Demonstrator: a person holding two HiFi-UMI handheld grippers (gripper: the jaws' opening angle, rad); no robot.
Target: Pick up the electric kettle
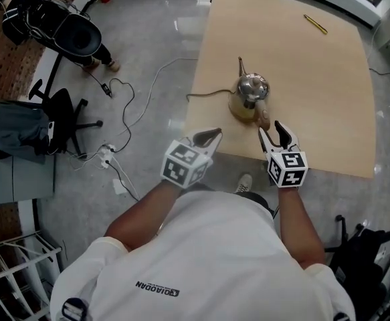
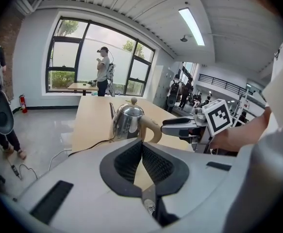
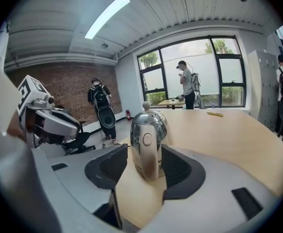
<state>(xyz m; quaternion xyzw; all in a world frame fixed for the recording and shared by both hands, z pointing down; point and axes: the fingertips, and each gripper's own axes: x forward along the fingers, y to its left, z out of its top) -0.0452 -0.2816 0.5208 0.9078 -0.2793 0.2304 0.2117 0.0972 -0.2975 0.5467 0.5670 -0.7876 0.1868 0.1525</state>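
A shiny steel electric kettle (image 1: 250, 89) with a beige handle (image 1: 263, 116) stands near the front edge of the wooden table (image 1: 315, 79), and its cord (image 1: 208, 94) trails off the left edge. My right gripper (image 1: 272, 131) is open just in front of the handle. In the right gripper view the kettle (image 3: 148, 130) stands between the spread jaws of that gripper (image 3: 143, 161), and the pads do not press it. My left gripper (image 1: 213, 135) is shut and empty at the table's front edge, left of the kettle. In the left gripper view its fingertips (image 2: 141, 142) meet below the kettle (image 2: 126, 120).
A yellow pen (image 1: 316, 24) lies at the table's far right. On the floor to the left are loose cables (image 1: 124, 112), an office chair (image 1: 54, 116) and a person standing (image 1: 81, 39). Other people stand by the windows in the distance.
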